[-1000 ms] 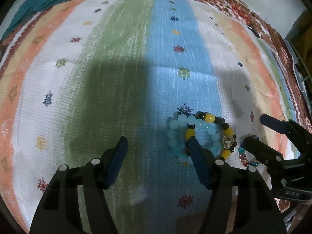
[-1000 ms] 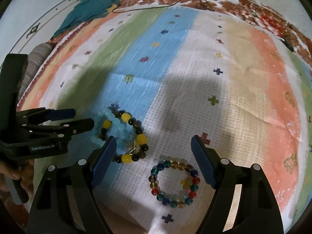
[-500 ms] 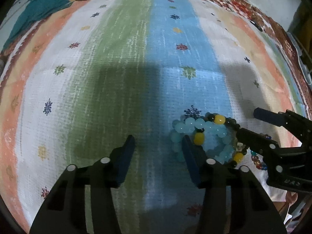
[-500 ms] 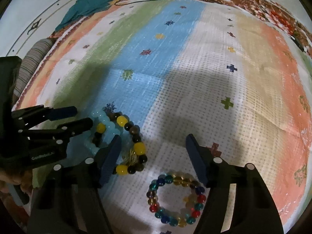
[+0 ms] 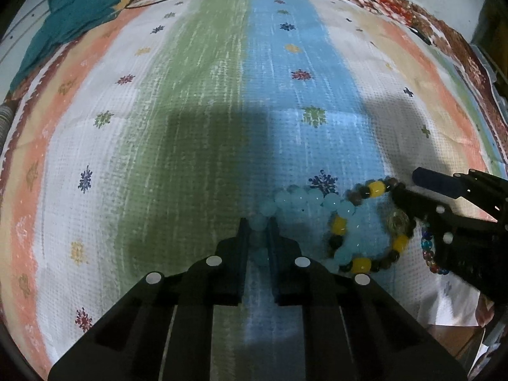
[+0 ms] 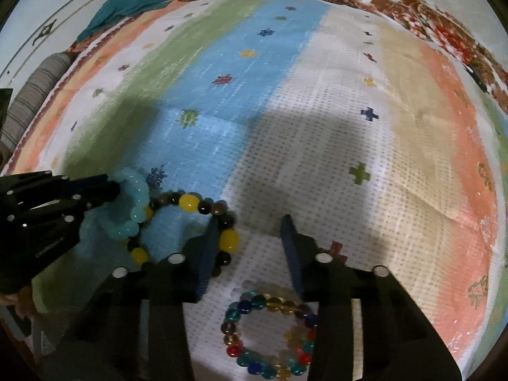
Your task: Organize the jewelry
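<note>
The aqua bracelet (image 5: 287, 201) is pinched by the left gripper (image 5: 258, 235) to free it from the yellow-black bracelet (image 6: 203, 209), around whose edge the right gripper (image 6: 250, 244) is closing.

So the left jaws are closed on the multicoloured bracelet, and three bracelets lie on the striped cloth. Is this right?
Not quite. The left gripper is closed on the light blue bracelet, not the multicoloured bracelet, which lies under the right gripper. The left wrist view shows this. Three bracelets on the striped cloth is right.
</note>
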The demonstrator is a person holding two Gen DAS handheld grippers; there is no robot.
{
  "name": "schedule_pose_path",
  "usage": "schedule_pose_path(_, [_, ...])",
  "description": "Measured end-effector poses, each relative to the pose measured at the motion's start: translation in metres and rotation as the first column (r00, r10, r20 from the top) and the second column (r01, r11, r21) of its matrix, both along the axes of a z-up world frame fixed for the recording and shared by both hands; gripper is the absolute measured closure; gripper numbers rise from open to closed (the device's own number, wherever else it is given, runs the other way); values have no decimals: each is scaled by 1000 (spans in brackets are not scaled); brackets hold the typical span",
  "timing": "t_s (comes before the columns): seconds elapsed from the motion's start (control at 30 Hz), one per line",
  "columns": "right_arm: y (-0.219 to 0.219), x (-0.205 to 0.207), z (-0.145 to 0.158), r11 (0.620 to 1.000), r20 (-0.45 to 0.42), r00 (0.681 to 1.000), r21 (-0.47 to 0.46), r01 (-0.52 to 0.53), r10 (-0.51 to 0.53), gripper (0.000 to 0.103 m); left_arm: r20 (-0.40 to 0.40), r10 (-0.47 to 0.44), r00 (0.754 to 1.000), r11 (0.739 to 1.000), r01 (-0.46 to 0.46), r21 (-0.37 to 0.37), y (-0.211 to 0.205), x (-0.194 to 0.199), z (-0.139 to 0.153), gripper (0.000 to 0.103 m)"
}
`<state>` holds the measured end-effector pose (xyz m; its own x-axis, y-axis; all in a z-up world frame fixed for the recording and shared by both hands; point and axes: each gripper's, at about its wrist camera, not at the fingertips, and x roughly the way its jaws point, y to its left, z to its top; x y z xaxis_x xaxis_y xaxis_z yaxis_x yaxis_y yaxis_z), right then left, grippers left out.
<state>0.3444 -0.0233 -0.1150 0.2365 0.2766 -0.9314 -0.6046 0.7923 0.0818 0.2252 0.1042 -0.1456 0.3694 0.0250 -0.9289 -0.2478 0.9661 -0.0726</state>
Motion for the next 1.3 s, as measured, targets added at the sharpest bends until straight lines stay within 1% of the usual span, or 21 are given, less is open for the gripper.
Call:
schedule_pose_path(0.03, [-2,1,0,1000,-4,1000,8,9,-9,88,0,-2,1000,1000,2,0,0,1,0,92])
schedule_pose_path(0.07, [-5,3,-1,1000,-9,1000,16,19,-19,90,1,-2,1000,1000,2,0,0,1,0,92])
schedule_pose_path(0.2, [-6,0,0,1000,8,1000,24,19,-19,90,1,-5,1000,1000,5,14,-3,2,1,92])
schedule_pose_path(0.33, [-5,-4,7,998,29,999,52,18,-19,90,7,-3,1000,1000,3,6,-3,0,7,92])
schedule_pose_path(0.5, [-6,-11,28,996,75,997,81,30,-36,90,37,-22,999,1000,22,17,-6,-3,22,92])
schedule_pose_path(0.53, [-6,-12,33,996,83,996,83,32,-39,90,41,-26,999,1000,26,8,-6,-3,25,92])
schedule_pose_path(0.67, [-5,-17,41,996,96,994,81,43,-51,90,60,-30,998,999,30,13,-9,-5,34,92])
schedule_pose_path(0.83, [-5,-21,45,996,111,992,60,58,-65,90,75,-36,997,999,35,22,-13,-8,39,92])
schedule_pose_path(1.13, [-6,-29,55,996,144,987,58,70,-77,90,100,-39,994,999,36,41,-15,-12,48,92])
schedule_pose_path(1.23, [-9,-32,63,994,173,980,65,85,-95,90,115,-34,993,999,30,36,-15,-13,53,92])
schedule_pose_path(1.3, [-11,-35,68,993,193,975,68,99,-110,90,131,-18,991,1000,16,18,-14,-15,57,92])
